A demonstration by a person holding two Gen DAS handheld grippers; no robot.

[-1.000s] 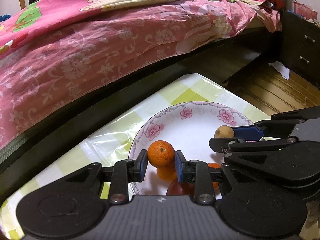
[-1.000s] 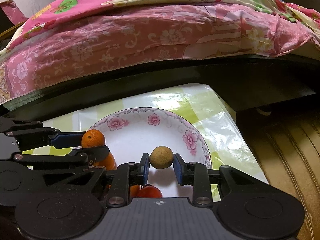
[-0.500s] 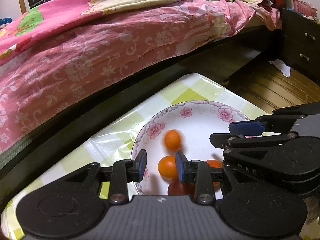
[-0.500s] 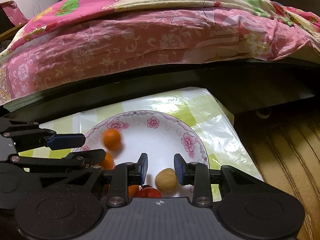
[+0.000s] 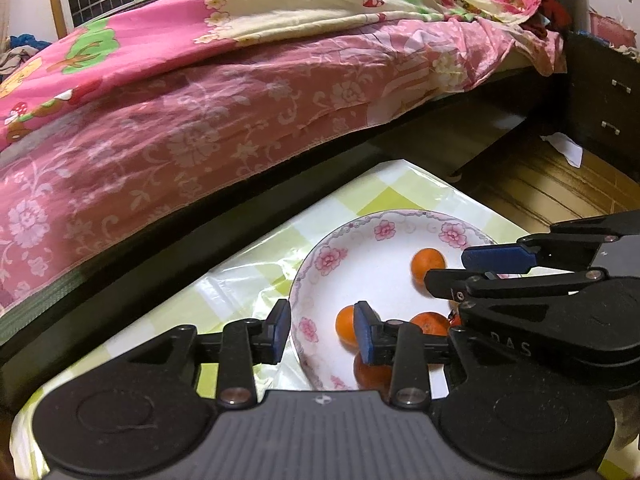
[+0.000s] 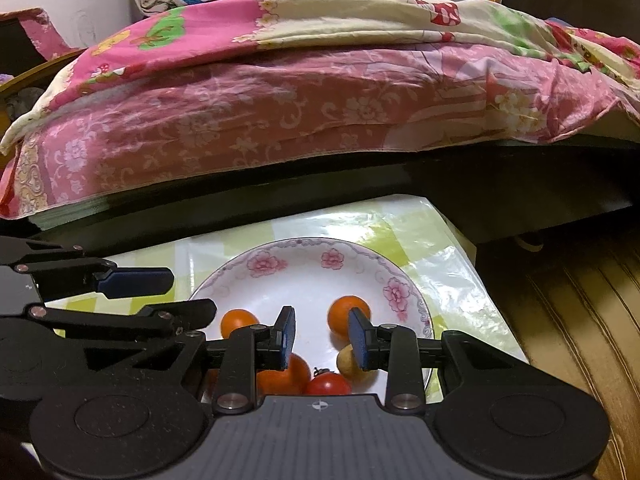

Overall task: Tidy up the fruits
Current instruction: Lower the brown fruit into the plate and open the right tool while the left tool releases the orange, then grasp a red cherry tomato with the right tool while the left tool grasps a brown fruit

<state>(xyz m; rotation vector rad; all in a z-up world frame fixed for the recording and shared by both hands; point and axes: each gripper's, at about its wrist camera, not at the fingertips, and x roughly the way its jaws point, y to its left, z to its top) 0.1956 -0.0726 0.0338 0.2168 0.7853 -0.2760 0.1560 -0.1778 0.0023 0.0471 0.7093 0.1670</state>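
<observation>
A white plate with pink flowers [image 5: 362, 268] [image 6: 312, 276] sits on a green-checked table. On it lie several fruits: an orange [image 5: 428, 263] [image 6: 347, 313], another orange [image 5: 345, 325] [image 6: 239, 321], a small brown fruit [image 6: 346, 360], a red tomato [image 6: 329, 384] and a larger orange-red fruit [image 6: 285, 374]. My left gripper [image 5: 322, 330] is open and empty above the plate's near-left rim. My right gripper [image 6: 322, 336] is open and empty above the plate's near side; it also shows in the left wrist view [image 5: 476, 270].
A bed with a pink floral quilt [image 5: 240, 92] [image 6: 320, 92] and a dark frame runs close behind the table. The table's right edge [image 6: 472, 264] drops to a wooden floor [image 6: 580, 320]. A dark drawer cabinet [image 5: 604, 104] stands at far right.
Both grippers have opened. The left one dropped its orange and the right one its brown fruit onto the plate; the orange rolled right. Both grippers have lifted back slightly.
</observation>
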